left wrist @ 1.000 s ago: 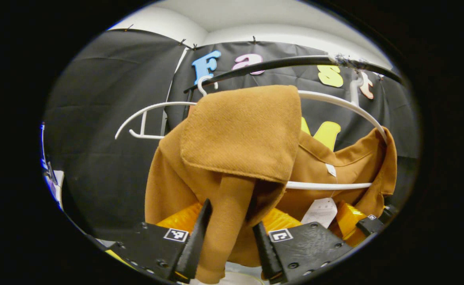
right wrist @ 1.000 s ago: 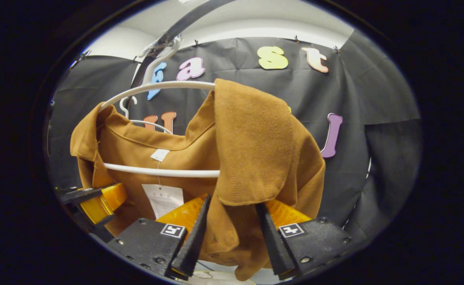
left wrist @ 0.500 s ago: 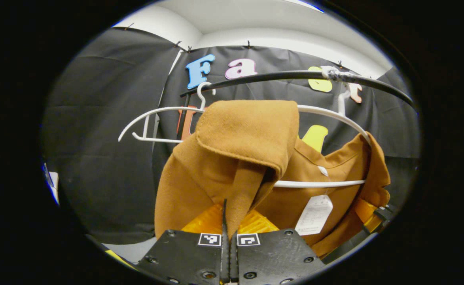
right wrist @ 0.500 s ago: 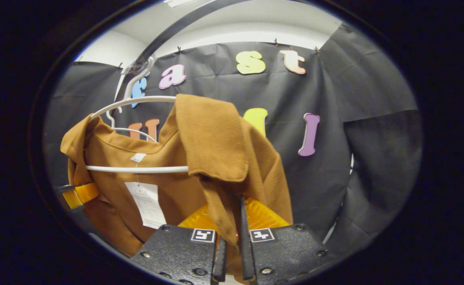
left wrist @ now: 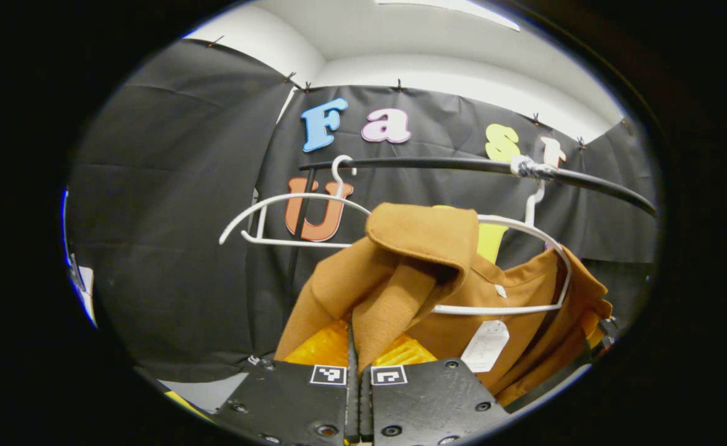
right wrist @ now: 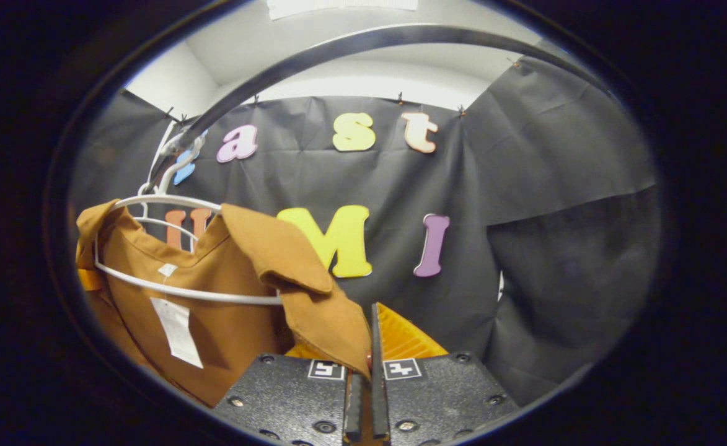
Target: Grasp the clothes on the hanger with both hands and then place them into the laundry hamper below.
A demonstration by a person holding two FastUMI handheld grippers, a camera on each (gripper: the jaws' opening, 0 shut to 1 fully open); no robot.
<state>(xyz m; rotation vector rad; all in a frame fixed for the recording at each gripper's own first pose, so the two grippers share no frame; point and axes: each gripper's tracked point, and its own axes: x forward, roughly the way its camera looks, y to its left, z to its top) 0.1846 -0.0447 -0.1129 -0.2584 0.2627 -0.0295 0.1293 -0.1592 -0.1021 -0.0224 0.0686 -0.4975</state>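
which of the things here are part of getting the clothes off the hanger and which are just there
Part of the job:
brown garment, gripped on both sides
white hanger it hangs on
left gripper, shut on the fabric
right gripper, shut on the fabric

Just there:
second white hanger, bare
black rail
paper tag on the garment

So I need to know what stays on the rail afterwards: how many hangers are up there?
2. An empty white hanger hangs toward the rail's left end in the left gripper view; another carries the brown garment further right. More may be hidden.
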